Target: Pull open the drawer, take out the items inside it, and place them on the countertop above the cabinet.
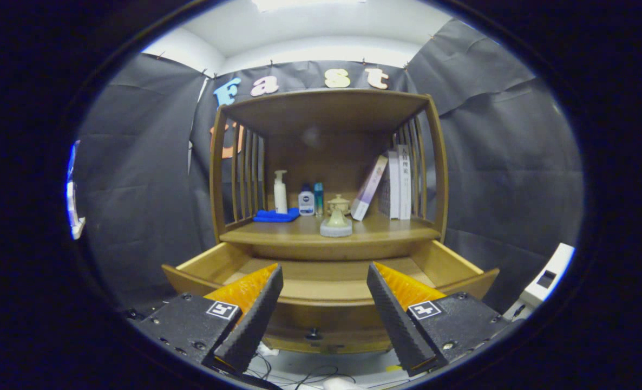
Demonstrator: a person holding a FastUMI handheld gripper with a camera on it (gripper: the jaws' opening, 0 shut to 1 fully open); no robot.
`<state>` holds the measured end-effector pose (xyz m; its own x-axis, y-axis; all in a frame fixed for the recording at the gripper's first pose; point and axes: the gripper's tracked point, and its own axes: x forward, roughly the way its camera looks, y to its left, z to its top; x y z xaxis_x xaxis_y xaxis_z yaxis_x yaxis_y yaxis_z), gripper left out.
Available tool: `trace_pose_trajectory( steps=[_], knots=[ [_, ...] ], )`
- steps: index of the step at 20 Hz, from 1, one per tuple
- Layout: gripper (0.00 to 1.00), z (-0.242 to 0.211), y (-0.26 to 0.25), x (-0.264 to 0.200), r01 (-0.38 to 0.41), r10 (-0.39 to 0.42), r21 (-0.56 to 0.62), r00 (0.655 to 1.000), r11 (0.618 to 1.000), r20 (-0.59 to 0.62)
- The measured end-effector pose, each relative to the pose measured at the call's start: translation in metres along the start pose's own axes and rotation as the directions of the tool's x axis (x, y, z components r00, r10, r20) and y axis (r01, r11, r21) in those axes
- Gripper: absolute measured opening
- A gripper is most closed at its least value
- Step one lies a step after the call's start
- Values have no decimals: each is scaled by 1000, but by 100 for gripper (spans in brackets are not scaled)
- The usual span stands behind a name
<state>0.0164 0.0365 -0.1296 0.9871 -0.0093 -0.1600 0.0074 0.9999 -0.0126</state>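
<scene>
Drawer (329, 271) open, claw (325, 276) spread, level

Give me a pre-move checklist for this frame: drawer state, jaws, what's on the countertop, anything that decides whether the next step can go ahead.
1. Drawer pulled open: ok, it stands out from the cabinet below the countertop.
2. Gripper free: ok, jaws spread wide with nothing between them, held in front of the drawer's front panel.
3. Items left inside the drawer: cannot tell, the visible floor looks bare but the front part is hidden behind the front panel.
4. Item on the countertop: ok, a small pale teapot sits near the front edge.
5. Free room on the countertop: ok, bare wood lies left and right of the teapot; the blue cloth, bottles and books stand farther back.
</scene>
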Motion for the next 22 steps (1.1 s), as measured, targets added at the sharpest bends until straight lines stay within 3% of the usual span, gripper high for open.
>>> trace_pose_trajectory(
  steps=[9,16,22],
  knots=[
    [99,-63,-5,15,38,-35,28,994,999,-103],
    [99,-69,-6,23,86,-87,-11,991,996,-98],
    [100,-67,-4,33,66,-65,4,993,998,-98]
  ],
)
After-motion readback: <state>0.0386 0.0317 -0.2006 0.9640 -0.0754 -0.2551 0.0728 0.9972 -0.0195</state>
